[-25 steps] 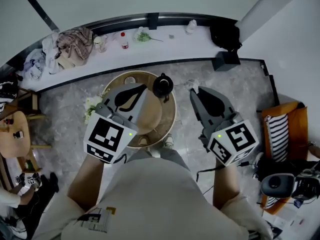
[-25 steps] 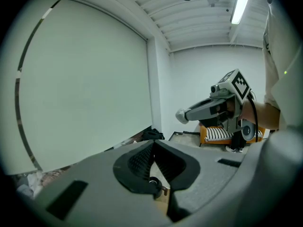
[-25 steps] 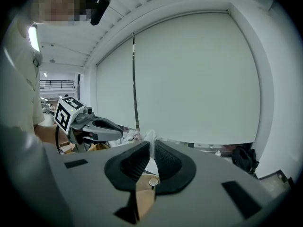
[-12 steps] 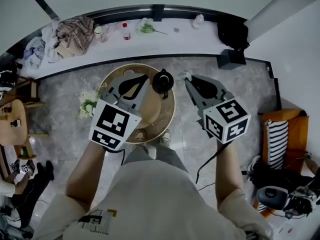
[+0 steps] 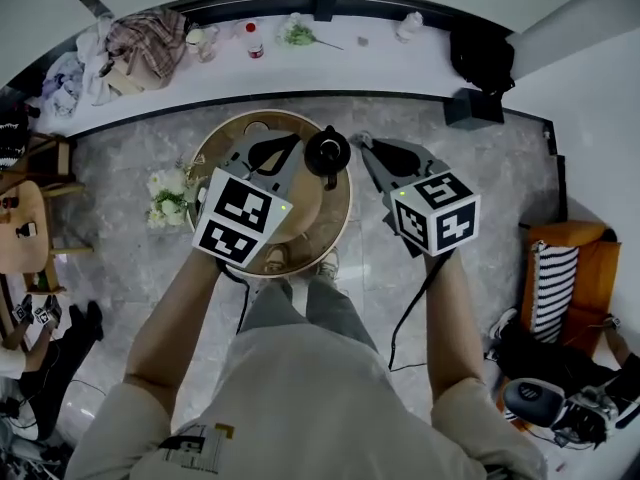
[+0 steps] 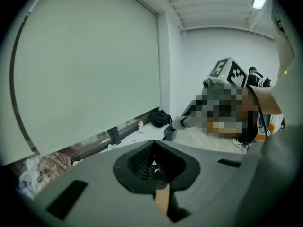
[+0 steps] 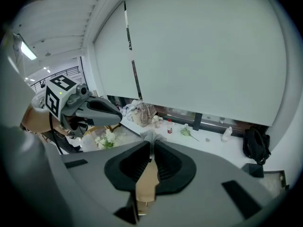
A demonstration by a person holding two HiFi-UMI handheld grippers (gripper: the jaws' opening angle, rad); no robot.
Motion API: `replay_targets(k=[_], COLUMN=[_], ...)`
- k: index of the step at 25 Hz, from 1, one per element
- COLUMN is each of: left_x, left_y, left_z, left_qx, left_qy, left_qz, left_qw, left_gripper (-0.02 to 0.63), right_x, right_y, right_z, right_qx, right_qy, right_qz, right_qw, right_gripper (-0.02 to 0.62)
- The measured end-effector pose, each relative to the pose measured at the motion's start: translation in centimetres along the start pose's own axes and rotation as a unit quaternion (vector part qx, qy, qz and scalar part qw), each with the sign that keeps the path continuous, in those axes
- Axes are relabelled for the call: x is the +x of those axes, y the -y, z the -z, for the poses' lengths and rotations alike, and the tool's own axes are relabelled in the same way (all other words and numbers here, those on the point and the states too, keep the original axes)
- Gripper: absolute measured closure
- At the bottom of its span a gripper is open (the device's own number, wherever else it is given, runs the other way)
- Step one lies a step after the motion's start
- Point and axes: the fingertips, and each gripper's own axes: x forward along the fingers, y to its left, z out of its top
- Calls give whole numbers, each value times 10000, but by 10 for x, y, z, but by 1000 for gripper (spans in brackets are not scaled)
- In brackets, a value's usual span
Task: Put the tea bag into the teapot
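Observation:
A black teapot (image 5: 327, 153) stands at the far right side of a round wooden table (image 5: 340, 230). My right gripper (image 5: 365, 148) hovers just right of the teapot, shut on a small whitish tea bag (image 5: 358, 139). In the right gripper view the tea bag (image 7: 149, 136) sticks out past the closed jaw tips of the right gripper (image 7: 151, 143). My left gripper (image 5: 288, 143) is over the table just left of the teapot. In the left gripper view the left gripper (image 6: 152, 144) has its jaws together, and I see nothing held in them.
White flowers (image 5: 165, 196) lie on the floor left of the table. A long white ledge (image 5: 380, 68) at the back carries clothes (image 5: 145, 43), bottles and a black bag (image 5: 480, 58). A wooden chair (image 5: 20, 228) stands at left, an orange bag (image 5: 565, 278) at right.
Both grippers have moved forward and closer together toward the teapot. The right gripper has carried the tea bag up beside the teapot's right side.

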Motion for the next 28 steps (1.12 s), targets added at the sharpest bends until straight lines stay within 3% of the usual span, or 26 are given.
replay_targets(k=[6,10,17,28], left_x=[36,58,96,143], left_y=[-8,-13,-20,-34], left_z=[25,41,74,122], left_qx=[-228,-493,-440,-825], left_qy=[-174,-269,-612,-914], left_qz=[56,109,162,217], left_qw=[9996,9984,9970,9922], left_gripper=[598,598,598,598], right_x=[41,68,118,189], right_y=[18,25,45,59], right_z=[32,60,101,163], right_qx=[98,-163,-146,-143], right_qy=[-450,-916,-1405,-2289], right_qz=[-143,-282,-445,-678], right_qw=[9988,9953,9890,9710], right_gripper=[565,564,564,564])
